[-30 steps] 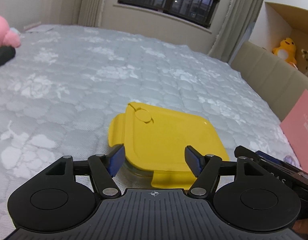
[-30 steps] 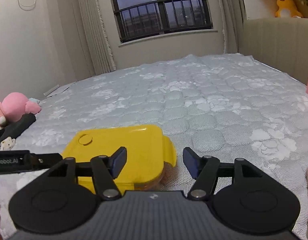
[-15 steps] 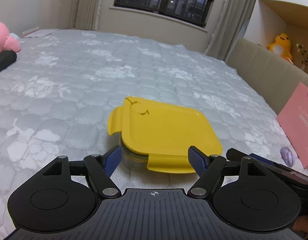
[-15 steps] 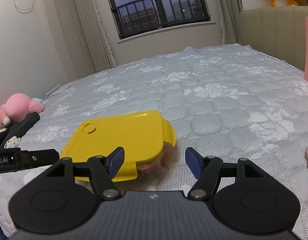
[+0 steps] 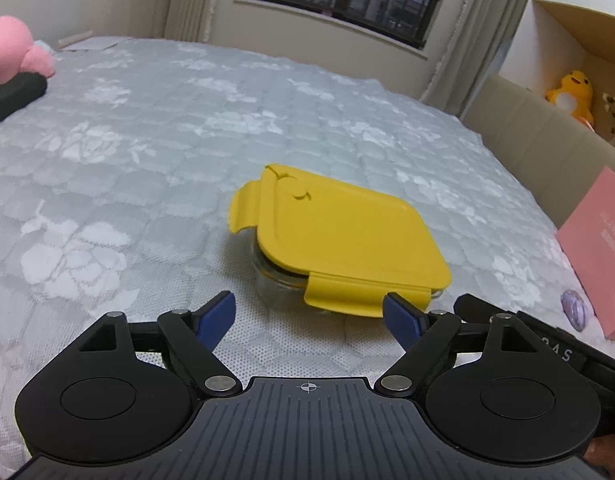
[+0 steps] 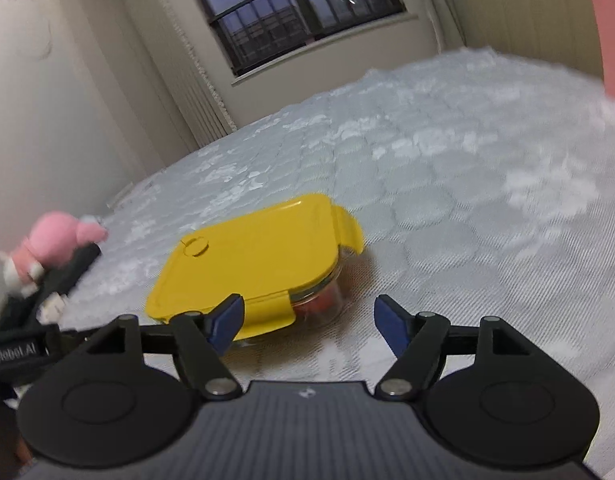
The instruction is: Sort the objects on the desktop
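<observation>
Bed [image 5: 155, 152]: yellow-lidded container [image 5: 343, 240] lies just ahead of both grippers, left gripper [image 5: 307, 316] and right gripper [image 6: 307, 320]; jaws spread, opening, nothing between them.

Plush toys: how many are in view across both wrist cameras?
2: a pink plush toy at the bed's far left edge, a yellow plush toy on the right shelf. Others may be hidden.

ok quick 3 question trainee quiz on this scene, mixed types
1. True or false: the yellow lid sits on the glass container.
2. The pink plush toy lies: A) on the lid B) far off at the bedspread's edge C) between gripper fingers.
3. Fill in: neither the left gripper nor the right gripper holds ____.

Key: 1 true; 2 B; 3 anything, both sets of jaws are opening.
</observation>
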The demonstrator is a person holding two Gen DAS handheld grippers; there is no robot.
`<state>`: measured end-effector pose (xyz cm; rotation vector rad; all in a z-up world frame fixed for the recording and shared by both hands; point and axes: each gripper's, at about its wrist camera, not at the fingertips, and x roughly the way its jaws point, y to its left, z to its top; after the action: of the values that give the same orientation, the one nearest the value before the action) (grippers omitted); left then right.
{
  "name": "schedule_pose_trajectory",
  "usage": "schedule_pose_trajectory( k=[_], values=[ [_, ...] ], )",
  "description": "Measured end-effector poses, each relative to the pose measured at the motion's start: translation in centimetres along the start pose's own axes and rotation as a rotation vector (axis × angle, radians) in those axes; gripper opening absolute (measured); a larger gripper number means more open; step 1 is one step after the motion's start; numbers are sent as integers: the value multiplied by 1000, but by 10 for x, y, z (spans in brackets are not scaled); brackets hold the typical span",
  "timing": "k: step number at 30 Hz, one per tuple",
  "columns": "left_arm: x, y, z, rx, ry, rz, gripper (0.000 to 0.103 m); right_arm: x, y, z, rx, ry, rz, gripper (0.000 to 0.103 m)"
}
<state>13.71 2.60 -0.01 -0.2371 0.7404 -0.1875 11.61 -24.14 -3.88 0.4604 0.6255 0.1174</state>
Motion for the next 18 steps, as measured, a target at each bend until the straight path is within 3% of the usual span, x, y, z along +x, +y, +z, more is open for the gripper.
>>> schedule_pose_trajectory(
  k=[4,6,8,10,12,14,18],
  values=[
    [6,19,5,-78,10,2,87,15,-10,-2,151,38,81,70],
    [10,30,10,-122,17,-5,87,29,-9,-3,183,82,96,62],
    [16,42,18,-170,25,-33,87,34,-10,0,190,80,89,45],
    [23,55,29,-220,37,-71,87,29,-13,7,173,35,62,47],
    [35,67,39,-263,57,-97,87,25,-16,13,158,-10,34,58],
    [52,75,48,-302,86,-114,87,23,-35,23,225,-50,25,63],
    [85,76,57,-356,159,-152,85,45,-66,36,344,1,31,62]
  ],
)
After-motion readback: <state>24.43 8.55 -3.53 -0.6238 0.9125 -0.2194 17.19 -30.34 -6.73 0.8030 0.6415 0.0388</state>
